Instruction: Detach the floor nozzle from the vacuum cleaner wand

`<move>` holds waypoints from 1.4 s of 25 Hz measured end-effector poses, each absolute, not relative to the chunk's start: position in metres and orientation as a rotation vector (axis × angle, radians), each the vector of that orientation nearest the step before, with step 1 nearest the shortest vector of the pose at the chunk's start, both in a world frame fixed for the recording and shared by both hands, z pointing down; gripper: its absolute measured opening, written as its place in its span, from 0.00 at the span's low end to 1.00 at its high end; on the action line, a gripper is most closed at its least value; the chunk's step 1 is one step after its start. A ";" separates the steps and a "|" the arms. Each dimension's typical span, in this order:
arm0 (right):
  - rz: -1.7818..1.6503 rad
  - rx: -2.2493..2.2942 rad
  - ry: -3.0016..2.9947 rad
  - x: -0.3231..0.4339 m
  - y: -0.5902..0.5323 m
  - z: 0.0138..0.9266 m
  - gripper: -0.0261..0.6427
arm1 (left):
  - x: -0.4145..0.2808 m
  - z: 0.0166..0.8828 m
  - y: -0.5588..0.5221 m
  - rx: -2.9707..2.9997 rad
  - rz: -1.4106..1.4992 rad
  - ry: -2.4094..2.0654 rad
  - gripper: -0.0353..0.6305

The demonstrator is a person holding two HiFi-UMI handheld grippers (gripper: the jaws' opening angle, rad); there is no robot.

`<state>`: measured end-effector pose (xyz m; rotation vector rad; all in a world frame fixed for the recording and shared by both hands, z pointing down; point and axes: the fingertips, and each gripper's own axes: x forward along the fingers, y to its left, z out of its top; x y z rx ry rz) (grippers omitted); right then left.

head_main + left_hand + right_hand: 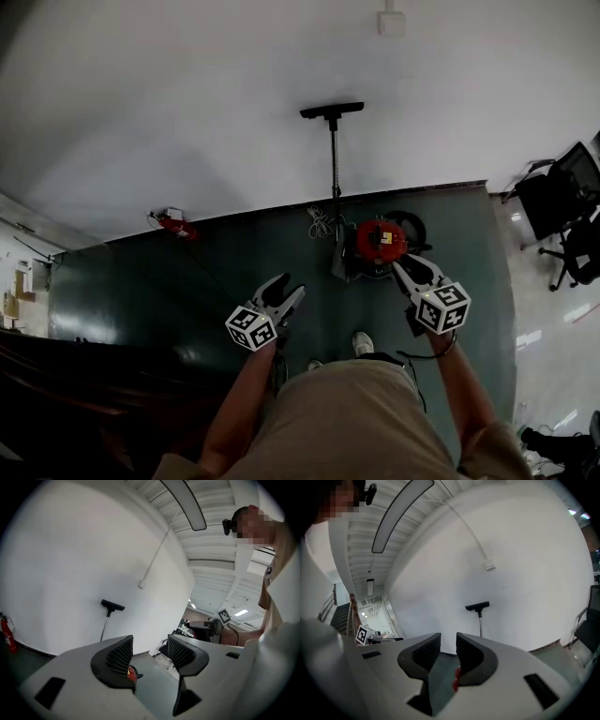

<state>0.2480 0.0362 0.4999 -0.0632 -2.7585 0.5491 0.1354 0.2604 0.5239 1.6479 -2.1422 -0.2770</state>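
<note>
Left gripper [287, 294] & right gripper [404, 272] empty, jaws apart — we approach, steady wand [335, 164], pull floor nozzle [332, 110] straight off.

Against the wall [187, 112], floor nozzle [332, 111] atop wand [334, 159], vacuum body [380, 241] at its foot, chairs [562, 197] right.

No legible text or numbers anywhere.

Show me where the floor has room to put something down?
The green floor between the fire extinguisher and the red vacuum looks bare. It is crowded around the vacuum, where a cord lies tangled, and by the chairs on the right.
</note>
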 end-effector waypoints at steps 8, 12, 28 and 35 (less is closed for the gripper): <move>0.710 -0.181 -2.744 0.255 0.039 0.500 0.20 | 0.151 0.528 0.261 1.596 -0.296 -2.183 0.41; 0.804 -0.228 -2.722 0.247 0.040 0.504 0.20 | 0.144 0.530 0.271 1.518 -0.314 -2.212 0.41; 1.071 0.080 -2.703 0.159 0.068 0.510 0.13 | 0.026 0.555 0.314 1.553 -0.318 -2.149 0.41; 1.014 0.088 -2.733 0.084 0.103 0.493 0.12 | -0.057 0.554 0.348 1.608 -0.372 -2.143 0.41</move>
